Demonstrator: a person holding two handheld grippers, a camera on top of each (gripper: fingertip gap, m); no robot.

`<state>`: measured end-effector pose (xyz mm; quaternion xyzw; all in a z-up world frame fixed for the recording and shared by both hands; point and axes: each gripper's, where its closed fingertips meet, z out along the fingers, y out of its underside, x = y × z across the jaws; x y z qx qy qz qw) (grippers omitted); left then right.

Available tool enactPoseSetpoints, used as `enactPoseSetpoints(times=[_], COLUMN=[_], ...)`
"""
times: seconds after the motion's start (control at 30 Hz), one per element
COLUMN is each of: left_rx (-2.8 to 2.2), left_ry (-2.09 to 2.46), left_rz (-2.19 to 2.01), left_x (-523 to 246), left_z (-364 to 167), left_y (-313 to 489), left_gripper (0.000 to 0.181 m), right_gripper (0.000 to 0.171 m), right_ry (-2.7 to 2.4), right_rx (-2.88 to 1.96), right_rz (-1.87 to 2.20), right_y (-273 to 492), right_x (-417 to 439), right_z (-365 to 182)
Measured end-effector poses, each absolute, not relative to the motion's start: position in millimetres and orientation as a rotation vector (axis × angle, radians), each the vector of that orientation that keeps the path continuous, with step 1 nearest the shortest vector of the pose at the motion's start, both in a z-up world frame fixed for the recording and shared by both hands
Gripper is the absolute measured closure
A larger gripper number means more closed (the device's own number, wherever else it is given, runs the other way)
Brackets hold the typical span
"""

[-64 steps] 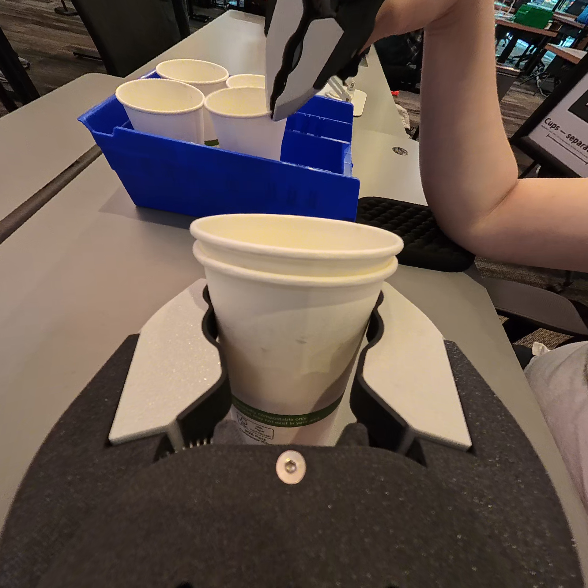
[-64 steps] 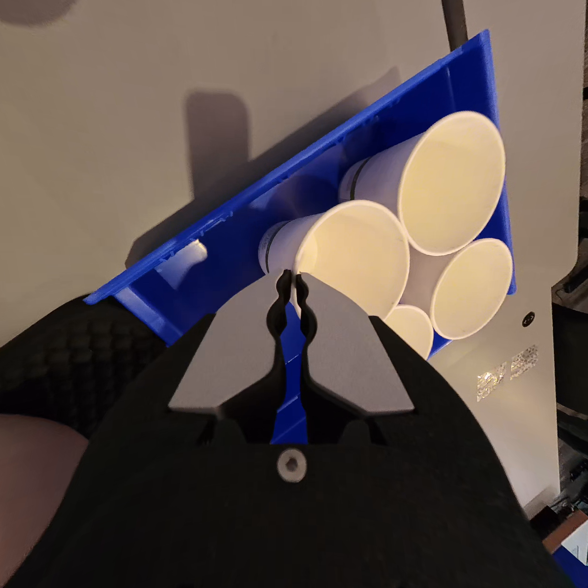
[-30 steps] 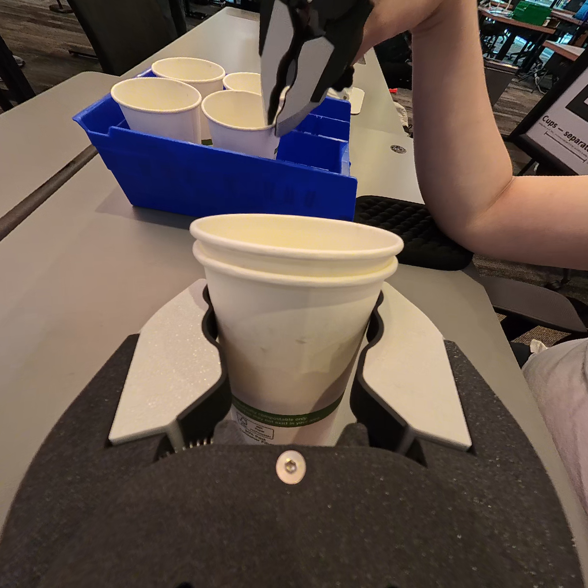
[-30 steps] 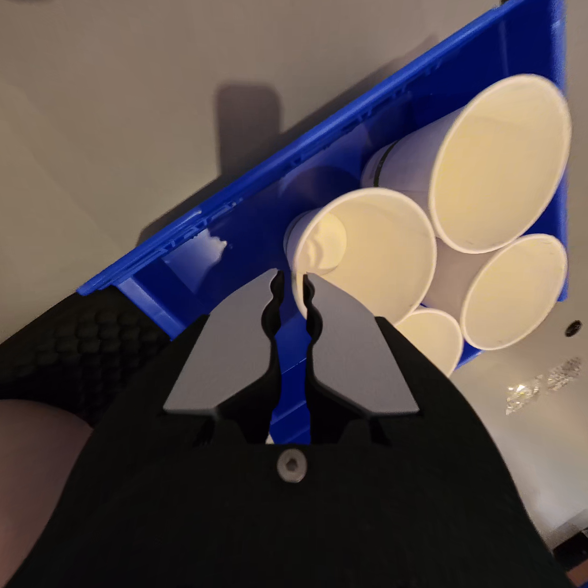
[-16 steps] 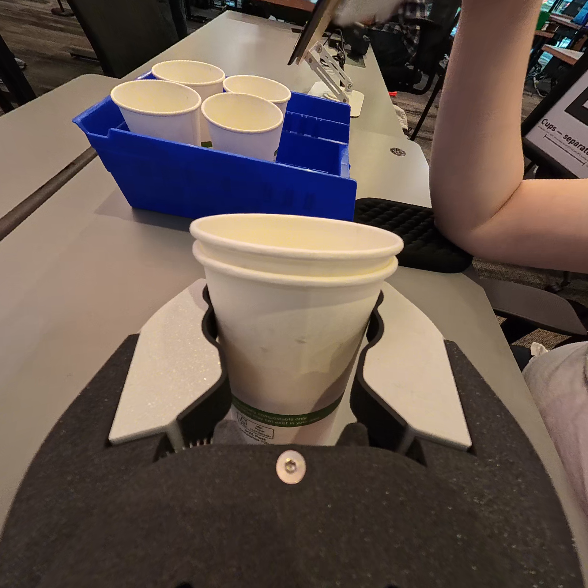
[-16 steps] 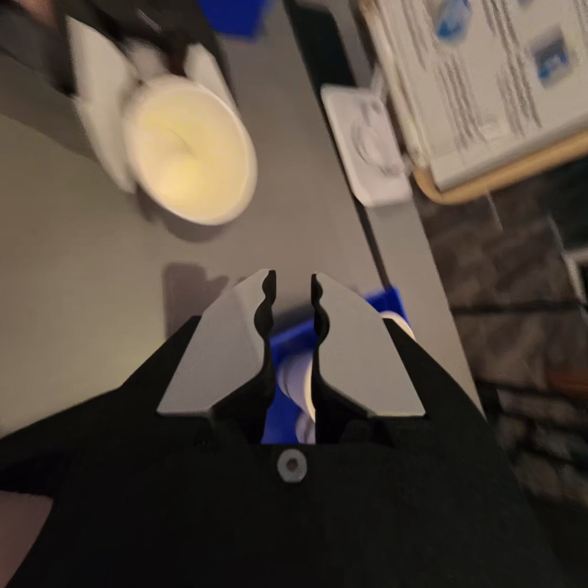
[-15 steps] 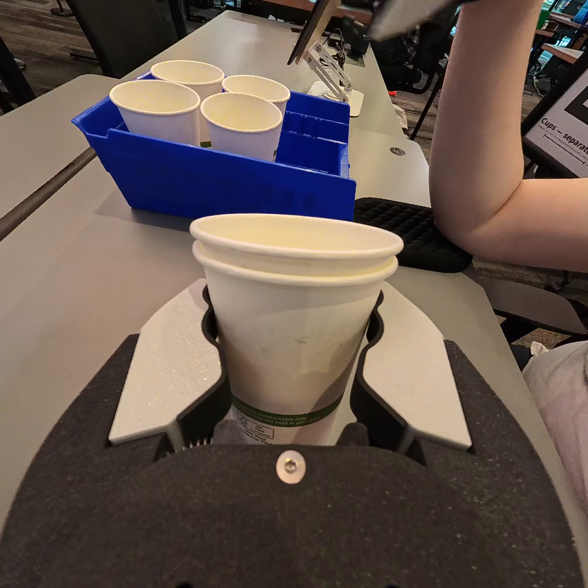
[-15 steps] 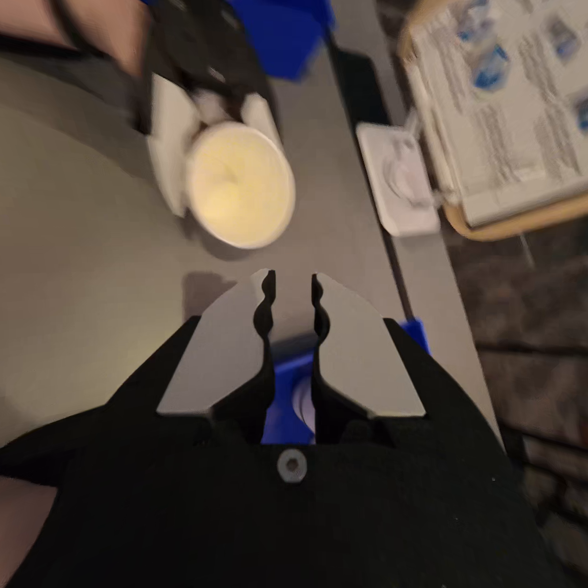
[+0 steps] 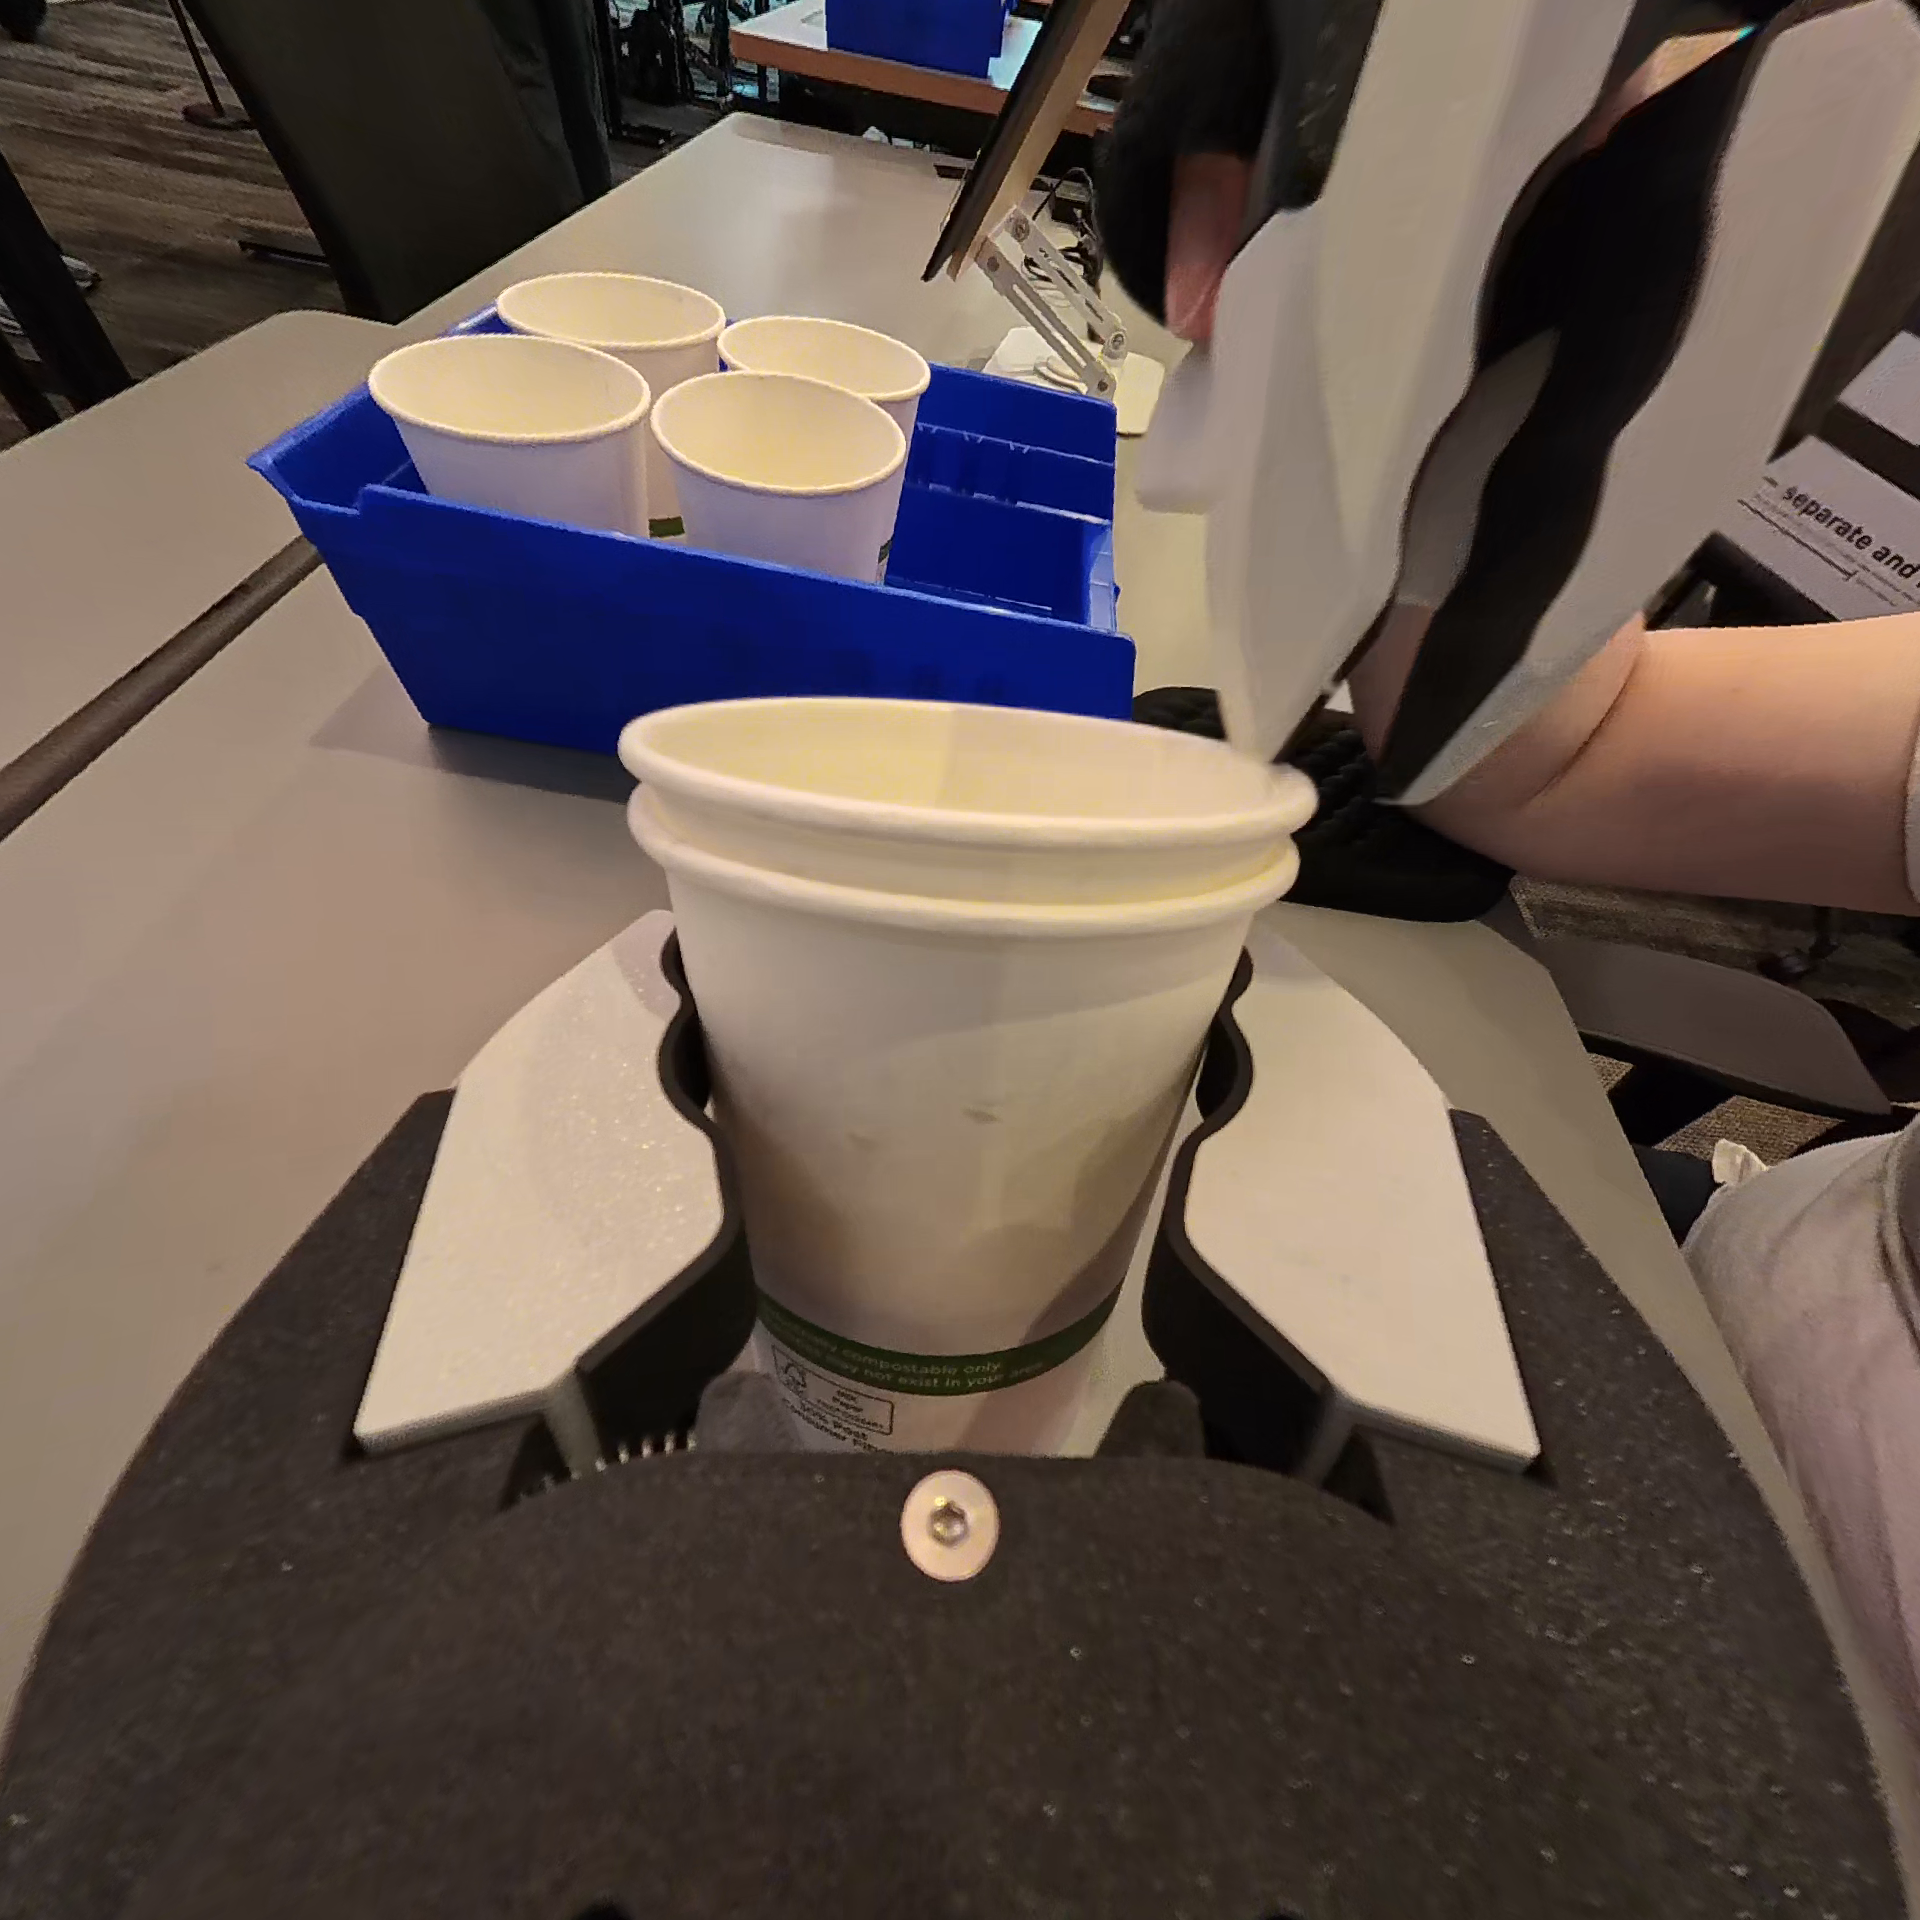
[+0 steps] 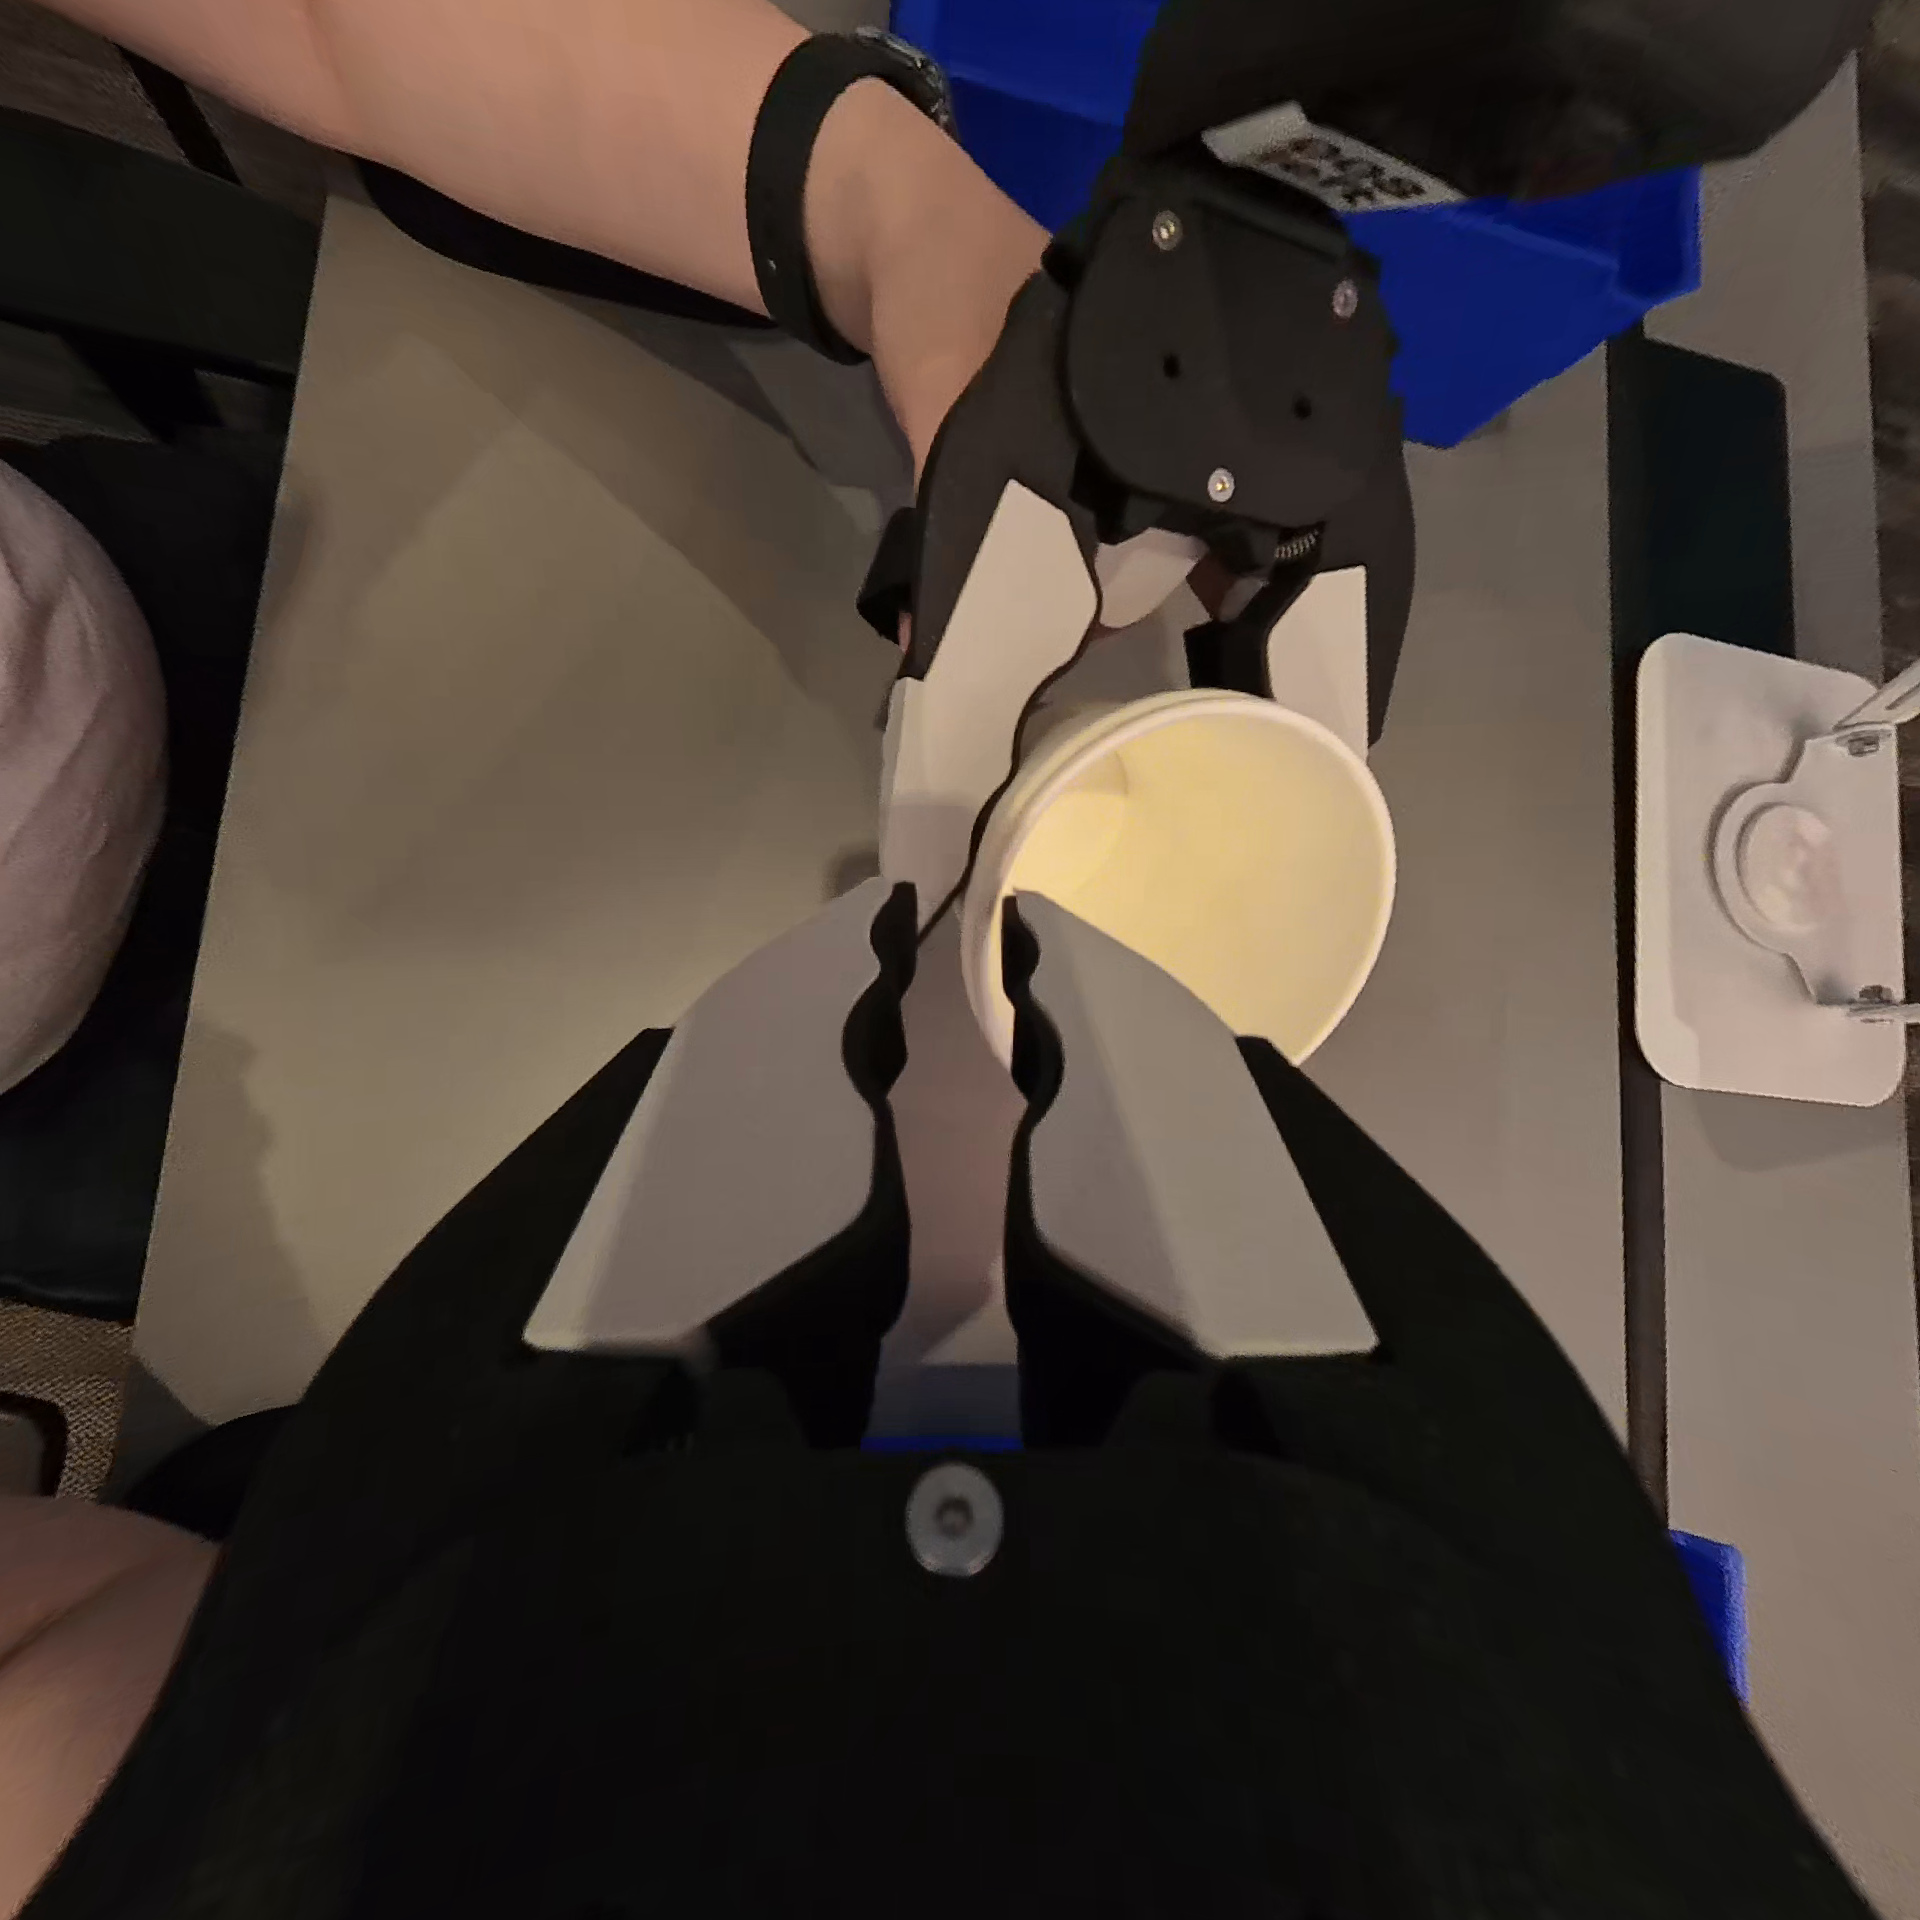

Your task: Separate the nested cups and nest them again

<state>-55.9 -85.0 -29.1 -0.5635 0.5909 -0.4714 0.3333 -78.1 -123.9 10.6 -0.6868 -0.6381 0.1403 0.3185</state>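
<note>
While my left jaws (image 9: 956, 1122) grip the nested cups (image 9: 961, 997) upright, my right jaws (image 10: 954, 925), slightly parted, straddle the inner rim (image 10: 982, 940)

Left claw (image 9: 961, 1101): level, pointing forward, both fingers (image 9: 561, 1174) pressed against opposite sides of a paper cup; a bare wrist with a black band (image 10: 800, 197) behind it.

Right claw (image 10: 951, 914): angled steeply down from above, jaws parted by a narrow gap, one tip inside and one outside the near rim, not clamped. Bare right forearm (image 9: 1621, 769) resting low at far right.
</note>
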Motion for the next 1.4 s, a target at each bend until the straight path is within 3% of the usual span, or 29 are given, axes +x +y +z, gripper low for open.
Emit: enactPoseSetpoints(times=[0.2, 0.73, 1.1, 1.4], left_rx=[-1.458, -1.477, -1.507, -1.518], left_ry=[1.562, 1.575, 1.572, 1.596], left_rz=[-1.225, -1.184, -1.174, -1.181], left_x=[-55, -56, -57, -54], left_z=[-29, -36, -42, -49], left_y=[-88, -84, -79, -84], left_gripper=[0.087, 0.088, 0.088, 0.088], right_gripper=[0.167, 0.168, 0.168, 0.168], right_ry=[-1.69, -1.567, -1.141, -0.703], right_rx=[-1.829, -1.806, -1.847, -2.28], right_rz=[0.402, 0.459, 0.062, -0.274], right_y=[-122, -118, -130, -168], right_x=[-78, -61, 36, 133], right_z=[4, 32, 99, 73])
